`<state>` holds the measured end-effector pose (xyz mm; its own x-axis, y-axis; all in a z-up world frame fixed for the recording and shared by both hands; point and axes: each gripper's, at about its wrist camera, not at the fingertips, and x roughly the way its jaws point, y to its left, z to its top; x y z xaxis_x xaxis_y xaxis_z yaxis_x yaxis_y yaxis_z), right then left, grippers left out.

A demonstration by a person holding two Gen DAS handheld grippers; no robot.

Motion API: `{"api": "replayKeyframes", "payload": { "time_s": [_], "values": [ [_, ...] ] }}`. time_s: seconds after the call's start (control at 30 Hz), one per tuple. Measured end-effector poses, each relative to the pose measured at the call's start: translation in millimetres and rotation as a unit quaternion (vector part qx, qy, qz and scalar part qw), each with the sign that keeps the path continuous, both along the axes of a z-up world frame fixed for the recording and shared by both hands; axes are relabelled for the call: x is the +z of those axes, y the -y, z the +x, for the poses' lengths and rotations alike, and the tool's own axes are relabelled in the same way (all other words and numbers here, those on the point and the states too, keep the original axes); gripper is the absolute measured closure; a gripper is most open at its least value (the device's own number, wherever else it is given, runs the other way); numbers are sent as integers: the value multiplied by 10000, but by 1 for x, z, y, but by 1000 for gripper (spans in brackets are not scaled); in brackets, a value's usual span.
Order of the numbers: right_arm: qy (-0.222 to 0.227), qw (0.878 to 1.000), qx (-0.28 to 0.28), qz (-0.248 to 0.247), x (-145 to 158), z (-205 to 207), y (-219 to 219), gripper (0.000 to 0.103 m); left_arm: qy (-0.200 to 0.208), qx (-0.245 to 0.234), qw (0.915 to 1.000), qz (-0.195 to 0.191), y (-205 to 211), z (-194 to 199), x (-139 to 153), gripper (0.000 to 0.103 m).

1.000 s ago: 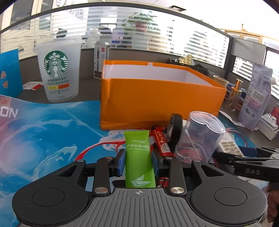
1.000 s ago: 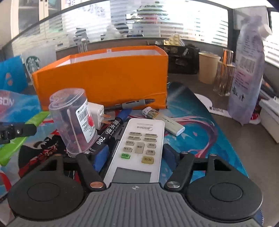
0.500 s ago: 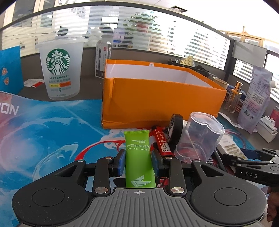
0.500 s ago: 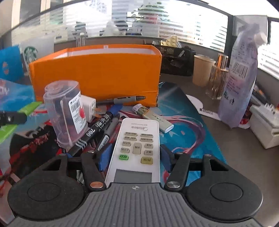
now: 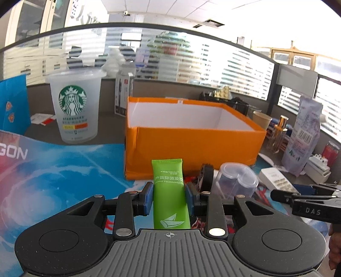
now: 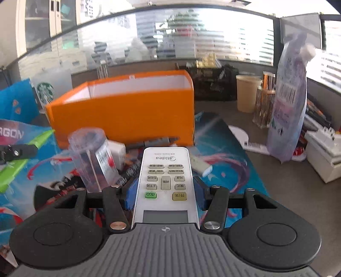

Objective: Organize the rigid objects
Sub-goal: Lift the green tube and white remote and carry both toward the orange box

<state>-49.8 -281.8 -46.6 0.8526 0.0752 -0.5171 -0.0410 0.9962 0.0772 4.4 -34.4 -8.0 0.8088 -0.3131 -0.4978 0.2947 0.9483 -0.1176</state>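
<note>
Now left claw grips green Keanshu tube; right claw clamps Midea remote.

An office: a glass partition with frosted stripes runs across the upper frame, ceiling tiles above it at top. The counter carries a takeaway coffee cup at left.
</note>
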Motion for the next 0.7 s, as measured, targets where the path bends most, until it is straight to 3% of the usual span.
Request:
{"api": "replayKeyframes", "payload": {
  "time_s": [0.4, 0.7],
  "values": [
    [733, 9955, 595, -52, 64, 22, -15, 53, 530, -109, 9985, -73, 9, 25, 50, 74],
    [845, 9921, 922, -52, 93, 79, -23, 53, 478, -164, 9986, -139, 26, 76, 71, 73]
  ]
}}
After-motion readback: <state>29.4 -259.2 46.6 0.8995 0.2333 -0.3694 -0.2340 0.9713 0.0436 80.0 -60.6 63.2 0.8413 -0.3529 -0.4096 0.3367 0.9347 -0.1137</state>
